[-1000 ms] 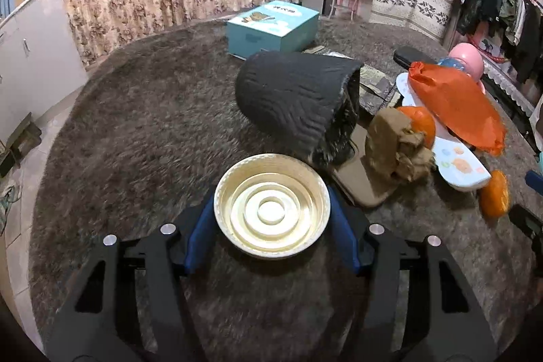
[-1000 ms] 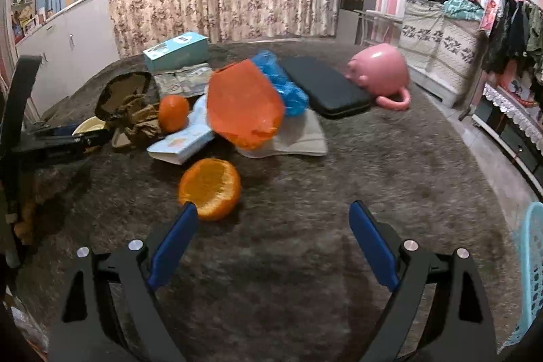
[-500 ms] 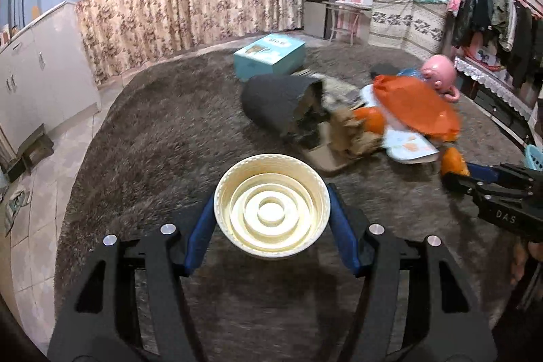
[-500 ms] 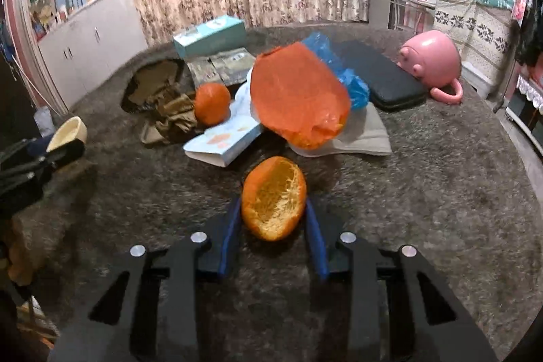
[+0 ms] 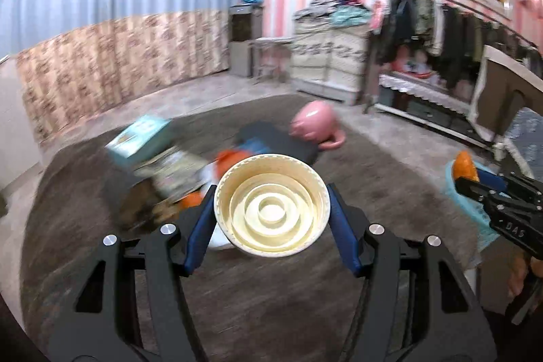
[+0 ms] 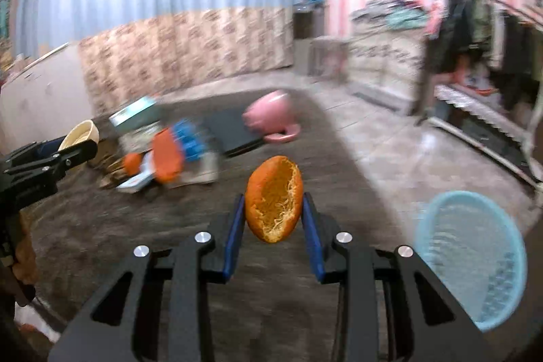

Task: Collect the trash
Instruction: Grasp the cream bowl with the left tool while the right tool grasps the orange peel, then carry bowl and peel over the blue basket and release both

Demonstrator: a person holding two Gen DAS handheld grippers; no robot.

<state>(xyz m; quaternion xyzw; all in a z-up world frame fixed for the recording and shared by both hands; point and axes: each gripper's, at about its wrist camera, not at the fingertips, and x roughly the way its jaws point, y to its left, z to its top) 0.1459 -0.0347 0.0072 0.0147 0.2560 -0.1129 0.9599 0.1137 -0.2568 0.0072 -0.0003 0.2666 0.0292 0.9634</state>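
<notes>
Now the left tool [image 5: 271, 212] clamps a cream lid [image 5: 271, 205] at frame centre, angled down over the rug [image 5: 271, 294]. Right tool [image 6: 273, 212], newly closed, grips an orange peel [image 6: 274, 199]; blue basket [image 6: 471, 260] lower right.

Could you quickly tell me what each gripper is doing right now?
Left gripper: closed on the cream lid.
Right gripper: closed on the orange peel.
</notes>
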